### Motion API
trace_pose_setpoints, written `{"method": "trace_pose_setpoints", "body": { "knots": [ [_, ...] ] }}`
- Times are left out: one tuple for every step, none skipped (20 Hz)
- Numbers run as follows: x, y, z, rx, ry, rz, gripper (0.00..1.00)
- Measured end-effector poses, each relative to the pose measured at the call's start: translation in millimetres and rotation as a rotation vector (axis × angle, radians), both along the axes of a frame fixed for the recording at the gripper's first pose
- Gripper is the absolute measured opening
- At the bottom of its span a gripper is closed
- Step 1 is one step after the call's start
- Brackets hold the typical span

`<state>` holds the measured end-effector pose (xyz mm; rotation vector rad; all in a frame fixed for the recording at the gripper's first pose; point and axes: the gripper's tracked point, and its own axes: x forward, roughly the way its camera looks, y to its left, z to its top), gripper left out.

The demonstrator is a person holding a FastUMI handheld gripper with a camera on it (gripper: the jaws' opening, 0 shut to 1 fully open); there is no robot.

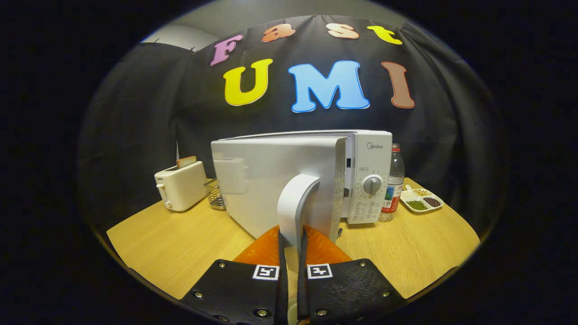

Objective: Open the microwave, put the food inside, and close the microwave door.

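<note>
On the left of the bench [171, 243], a white toaster [180, 190] is seen with a slice of bread [186, 161] poking out of its slot. Just to its right, a small wire basket [215, 195] is partly hidden behind the microwave door [271, 180].

The door is swung partly open toward the camera. Its curved white handle [294, 203] is pinched between the two fingers of the claw [292, 264], so the claw is clenched on the handle. The microwave [370, 180] sits in the middle of the bench, with its dial [372, 185] facing forward. The inside is hidden by the door, so it cannot be told if food is in there. No food for the task can be picked out for sure.

If the handle is pulled too hard, the whole microwave could be dragged along the bench. If the pull is crooked, the smooth handle could slip out from between the fingers.

To the right, a water bottle [395, 180] stands touching or just beside the microwave. It could be knocked over if the microwave is shifted. Past it, a white dish of beans [421, 200] is set near the bench edge and could be bumped off.
</note>
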<state>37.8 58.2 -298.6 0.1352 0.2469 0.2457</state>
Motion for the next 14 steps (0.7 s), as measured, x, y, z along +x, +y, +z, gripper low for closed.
{"method": "trace_pose_setpoints", "body": {
  "knots": [
    [-9.5, 8.8, -0.2, 0.002, -0.005, 0.015, 0.08],
    [-18.6, 18.8, 0.8, 0.009, -0.008, 0.032, 0.08],
    [-27.8, 30.5, 1.3, 0.024, -0.009, 0.052, 0.08],
    [-36.3, 42.5, 2.8, 0.037, -0.006, 0.077, 0.08],
    [-44.2, 54.5, 3.8, 0.051, -0.008, 0.096, 0.08],
    [-50.5, 65.0, 5.7, 0.056, -0.016, 0.109, 0.08],
    [-56.4, 74.2, 7.6, 0.054, -0.028, 0.114, 0.08],
    [-61.0, 82.3, 9.1, 0.046, -0.038, 0.115, 0.08],
    [-66.1, 91.2, 9.4, 0.044, -0.048, 0.115, 0.08],
    [-70.0, 100.7, 9.1, 0.037, -0.052, 0.116, 0.08],
    [-73.7, 106.2, 10.6, 0.023, -0.062, 0.1, 0.08],
    [-76.3, 111.5, 12.1, 0.016, -0.069, 0.079, 0.08],
    [-78.5, 118.2, 12.2, 0.018, -0.073, 0.055, 0.08],
    [-81.2, 125.3, 12.8, 0.012, -0.076, 0.032, 0.08]
  ]
}}
